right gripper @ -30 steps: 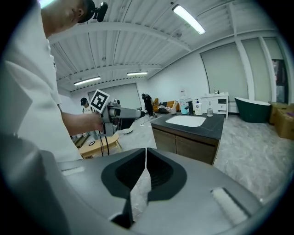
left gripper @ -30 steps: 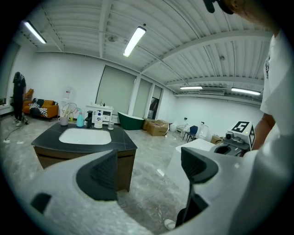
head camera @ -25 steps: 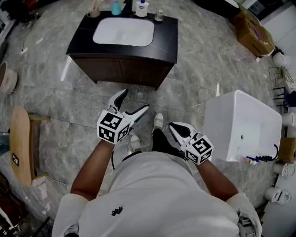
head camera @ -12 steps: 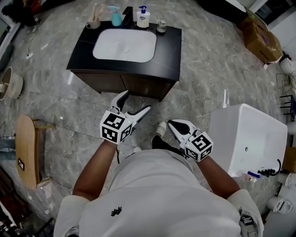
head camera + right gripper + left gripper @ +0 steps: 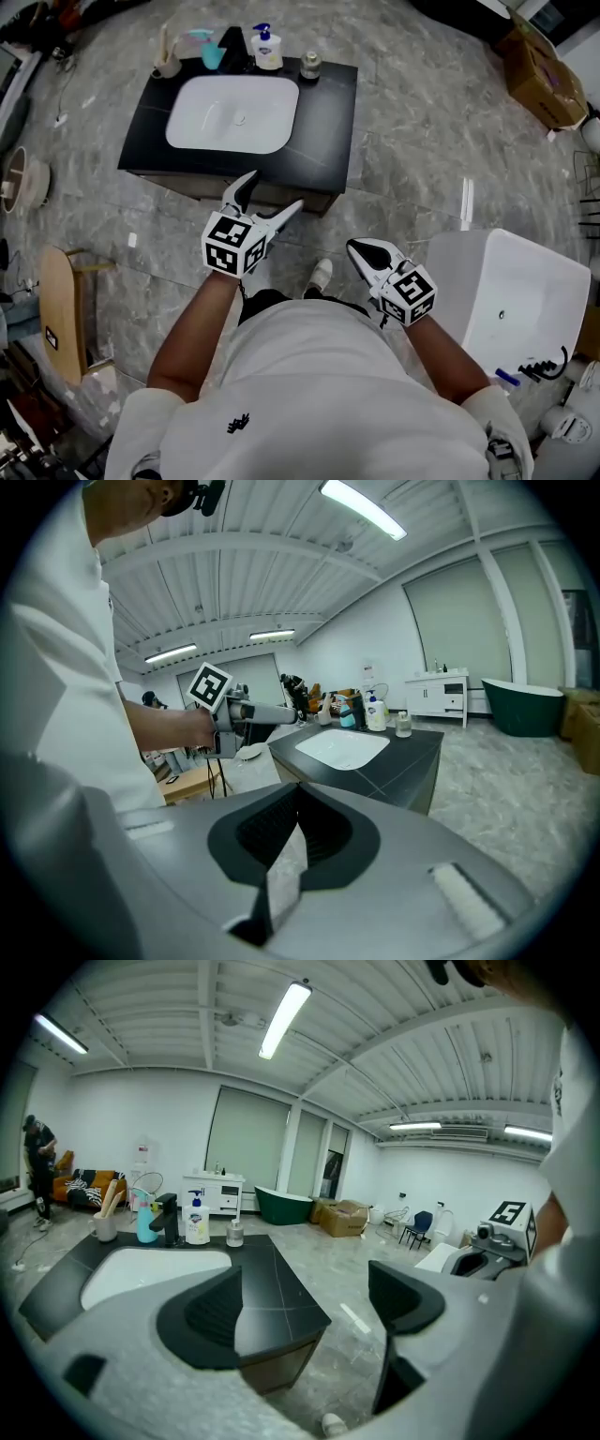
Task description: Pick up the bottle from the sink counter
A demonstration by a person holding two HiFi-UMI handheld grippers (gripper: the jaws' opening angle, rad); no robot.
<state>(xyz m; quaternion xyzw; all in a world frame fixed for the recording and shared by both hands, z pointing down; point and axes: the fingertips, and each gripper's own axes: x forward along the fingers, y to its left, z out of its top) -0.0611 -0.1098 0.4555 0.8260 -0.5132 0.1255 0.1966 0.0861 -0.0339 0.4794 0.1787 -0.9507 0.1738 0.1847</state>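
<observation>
A white pump bottle (image 5: 267,51) stands at the back of the black sink counter (image 5: 328,112), right of the black tap (image 5: 232,42). A teal bottle (image 5: 213,52) and a cup with sticks (image 5: 167,64) stand left of the tap, and a small jar (image 5: 309,64) stands to the right. The white basin (image 5: 232,114) fills the counter's middle. My left gripper (image 5: 270,197) is open and empty at the counter's front edge, well short of the white pump bottle (image 5: 197,1222). My right gripper (image 5: 356,247) is shut and empty, lower right over the floor.
A white bathtub (image 5: 506,291) stands close on the right. A wooden stool (image 5: 56,300) is at the left. A cardboard box (image 5: 548,89) lies at the far right. A person (image 5: 39,1162) stands far off behind the counter. Grey tiled floor surrounds the counter.
The counter has come closer and now lies just ahead of the left gripper. Both grippers hold the same pose, left open, right shut.
</observation>
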